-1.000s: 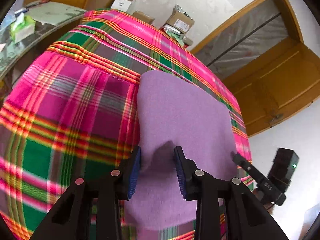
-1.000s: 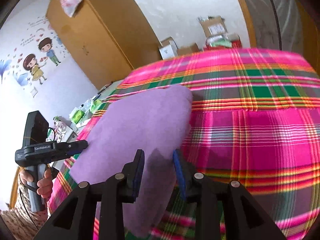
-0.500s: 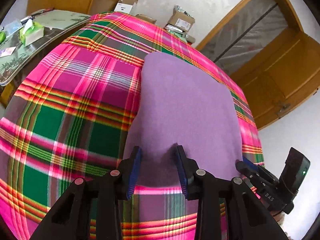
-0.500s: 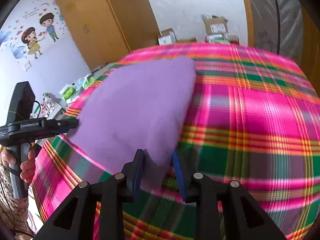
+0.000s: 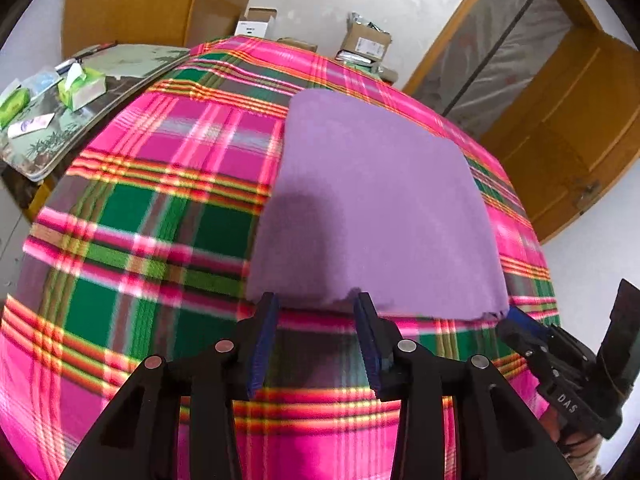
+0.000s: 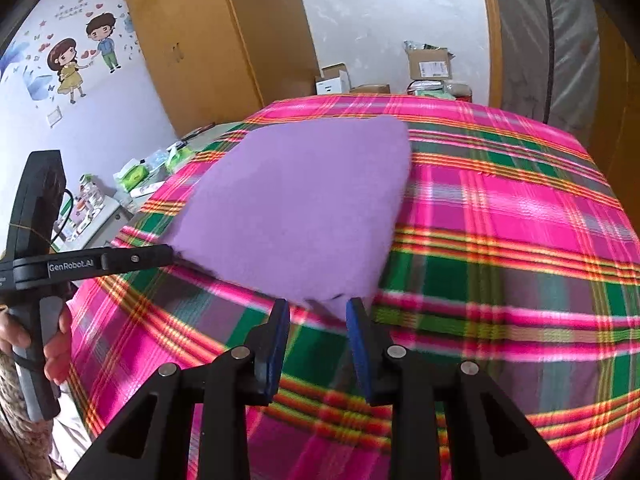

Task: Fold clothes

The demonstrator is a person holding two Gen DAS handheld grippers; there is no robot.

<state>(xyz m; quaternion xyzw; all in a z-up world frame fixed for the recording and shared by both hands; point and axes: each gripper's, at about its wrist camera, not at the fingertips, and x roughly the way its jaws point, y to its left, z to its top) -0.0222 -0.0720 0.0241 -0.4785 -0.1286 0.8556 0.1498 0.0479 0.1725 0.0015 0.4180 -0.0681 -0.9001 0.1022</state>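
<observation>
Room: white walls, a wooden wardrobe [image 6: 208, 40], a wooden door [image 5: 568, 128], cardboard boxes [image 6: 428, 64] on the floor along the far wall, cartoon wall stickers [image 6: 80, 60] of two children in the right wrist view.

Surface: a table covered by a pink, green and yellow plaid cloth [image 5: 160, 208], filling most of both views.

Side table [image 5: 80, 96]: to the left of the plaid cloth, carrying green tissue packs [image 5: 82, 86] and small items too blurred to tell.

Task item: one purple garment [image 5: 372, 200], folded into a flat, roughly square shape, lying on the plaid cloth toward its middle. Its near edge sits at the tips of both tools.

Left gripper [image 5: 316, 336]: black with blue pads, fingers spread and opening. The garment's near-left corner lies at the fingertips; the pads do not press on it.

Right gripper [image 6: 318, 336]: fingers parted partway. A small flap of the garment's near-right corner hangs at the tips; whether the pads pinch it cannot be told.

Person: a hand [image 6: 56, 348] on the left gripper's handle, seen in the right wrist view.
</observation>
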